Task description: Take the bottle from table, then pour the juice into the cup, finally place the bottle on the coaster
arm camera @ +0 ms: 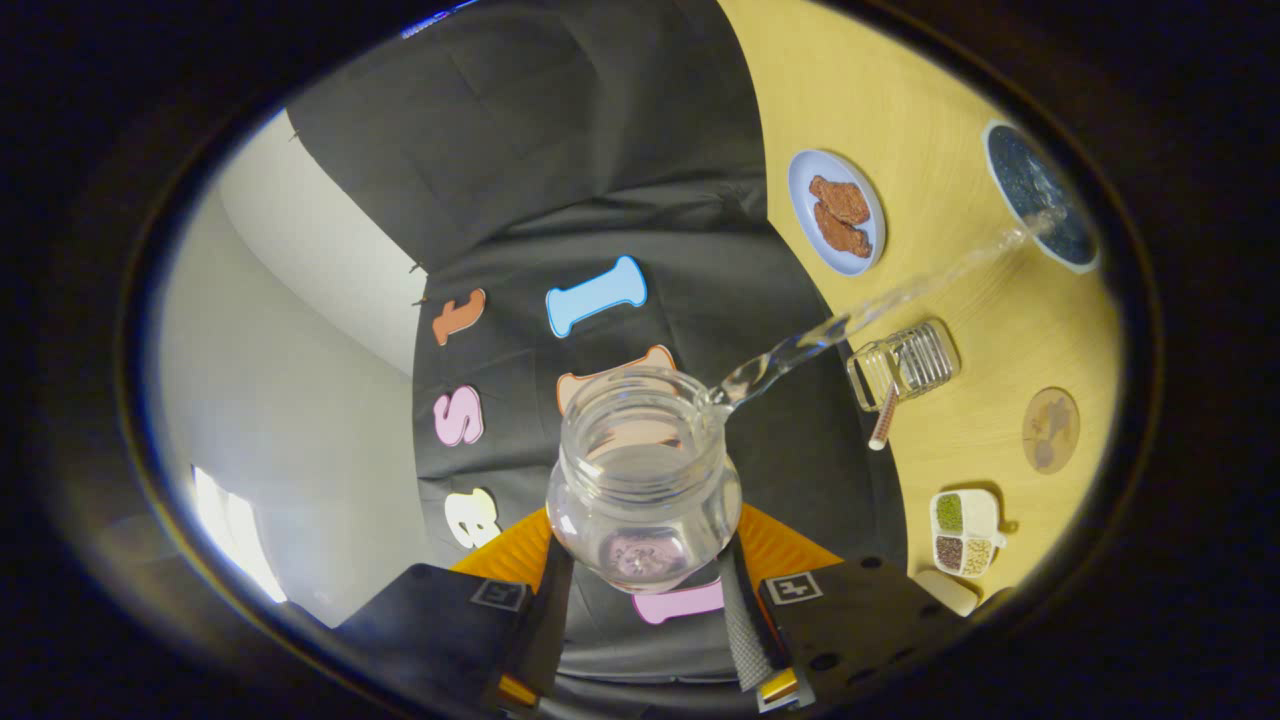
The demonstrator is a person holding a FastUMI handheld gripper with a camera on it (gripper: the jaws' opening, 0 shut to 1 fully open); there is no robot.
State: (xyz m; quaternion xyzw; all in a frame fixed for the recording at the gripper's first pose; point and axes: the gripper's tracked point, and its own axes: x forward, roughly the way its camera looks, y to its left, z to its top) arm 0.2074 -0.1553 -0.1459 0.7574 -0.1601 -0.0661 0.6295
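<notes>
The gripper (645, 600) has the bottle (645, 480) clamped between its two fingers, closed in on the lower body from either side, so the clear jar fills the gap between them with its open mouth facing away. The whole thing is tipped hard over: the table (900, 100) runs up one side of the view instead of lying flat.

From the lip of the bottle a clear stream (880, 305) arcs outward and lands in the dark, white-rimmed cup (1040, 195) well beyond the fingers. So the pick-up is done and the pour is under way. Some liquid is left in the bottle's belly; I can't tell how full the cup is.

Nearer than the cup, under the stream, lies a glass mug (905, 365) on its side with a straw (884, 418). Past it sits the round brown coaster (1050, 430), bare, so setting the bottle down there is what remains. A plate (836, 212) of brown food and a small divided dish (964, 534) also sit on the table.
</notes>
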